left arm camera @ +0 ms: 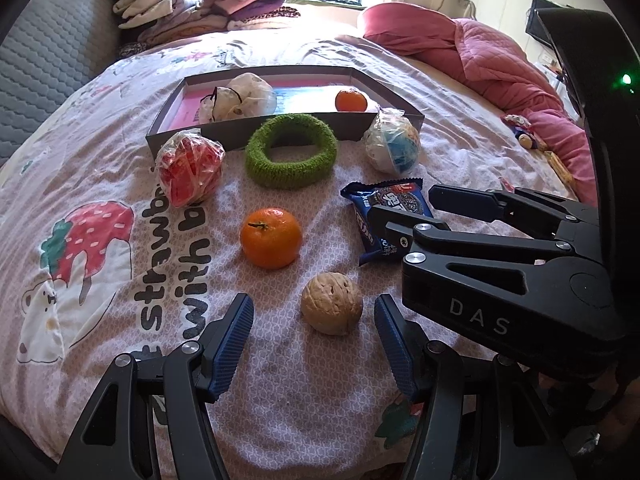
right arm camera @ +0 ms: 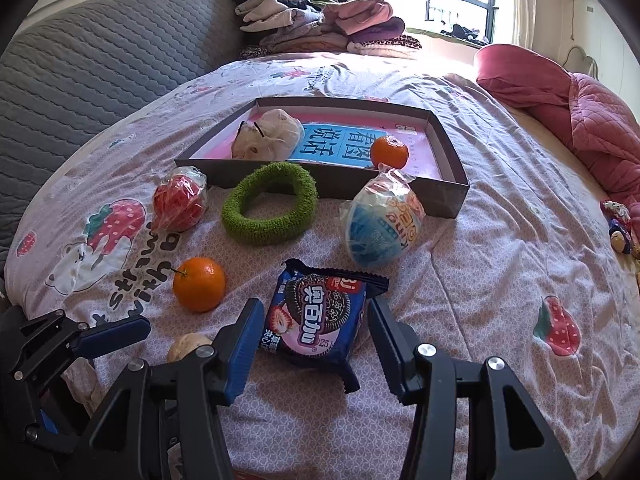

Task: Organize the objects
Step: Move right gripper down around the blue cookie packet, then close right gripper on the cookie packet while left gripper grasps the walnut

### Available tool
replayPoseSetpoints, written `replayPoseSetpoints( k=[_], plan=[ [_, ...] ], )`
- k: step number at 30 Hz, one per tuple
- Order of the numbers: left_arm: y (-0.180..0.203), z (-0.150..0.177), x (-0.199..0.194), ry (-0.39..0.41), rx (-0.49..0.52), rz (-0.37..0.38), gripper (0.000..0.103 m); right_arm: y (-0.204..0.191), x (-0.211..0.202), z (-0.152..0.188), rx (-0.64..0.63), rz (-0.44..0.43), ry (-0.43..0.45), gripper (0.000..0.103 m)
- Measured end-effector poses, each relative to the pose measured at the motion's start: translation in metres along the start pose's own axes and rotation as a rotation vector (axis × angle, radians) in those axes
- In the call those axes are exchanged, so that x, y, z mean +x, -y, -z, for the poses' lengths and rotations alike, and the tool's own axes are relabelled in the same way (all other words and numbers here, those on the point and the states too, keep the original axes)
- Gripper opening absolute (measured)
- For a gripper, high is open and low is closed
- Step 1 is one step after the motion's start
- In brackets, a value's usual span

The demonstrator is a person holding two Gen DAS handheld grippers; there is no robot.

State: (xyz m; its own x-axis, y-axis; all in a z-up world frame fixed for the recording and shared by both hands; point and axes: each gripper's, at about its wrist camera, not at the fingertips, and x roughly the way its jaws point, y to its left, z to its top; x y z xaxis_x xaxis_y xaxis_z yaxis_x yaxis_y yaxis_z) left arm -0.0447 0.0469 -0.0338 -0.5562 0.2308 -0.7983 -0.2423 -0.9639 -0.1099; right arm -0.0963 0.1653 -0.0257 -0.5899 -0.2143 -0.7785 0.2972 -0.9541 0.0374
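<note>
- Blue-padded fingers of the left gripper stand spread apart low in the left wrist view, with the walnut lying on the sheet just ahead of the gap, clear of both pads; nothing is gripped.
- From the walnut, the near orange lies at about 11 o'clock, close by and apart from it.
- At 1 o'clock from the walnut lies the blue cookie packet; in the right wrist view the right gripper has its jaws spread on either side of the packet's near end, and neither pad presses on it.
- Beyond the orange, at 12 o'clock, the green fuzzy ring leans with its far edge against the front wall of the box.
- At 9 o'clock from the ring is the red bundle in clear wrap, just beside the box's front left corner.
- At 3 o'clock from the ring sits the blue-and-white wrapped ball, close to the box's front right corner.
- Inside the shallow grey box, on a pink and blue printed sheet, the white drawstring pouch lies at the left and a second orange at the right.
- All of it rests on a bedsheet with a strawberry print.
- At the far side, at 11 o'clock, folded clothes are piled; at 2 o'clock a pink quilt is bunched.
</note>
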Motion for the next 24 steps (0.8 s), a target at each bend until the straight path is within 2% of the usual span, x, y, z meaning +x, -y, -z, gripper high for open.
replayPoseSetpoints(
  k=[17,20,24],
  plan=[
    [-0.004,-0.003,0.014,-0.010,-0.015,-0.027,0.064,0.000,0.016,-0.001,0.026,-0.024,-0.028,0.055],
    [-0.003,-0.003,0.016,-0.013,-0.016,-0.021,0.060,-0.001,0.019,-0.001,0.021,-0.023,-0.030,0.056],
    [-0.001,-0.004,0.018,-0.017,-0.010,-0.014,0.048,0.000,0.020,-0.001,0.016,-0.028,-0.025,0.056]
  ],
)
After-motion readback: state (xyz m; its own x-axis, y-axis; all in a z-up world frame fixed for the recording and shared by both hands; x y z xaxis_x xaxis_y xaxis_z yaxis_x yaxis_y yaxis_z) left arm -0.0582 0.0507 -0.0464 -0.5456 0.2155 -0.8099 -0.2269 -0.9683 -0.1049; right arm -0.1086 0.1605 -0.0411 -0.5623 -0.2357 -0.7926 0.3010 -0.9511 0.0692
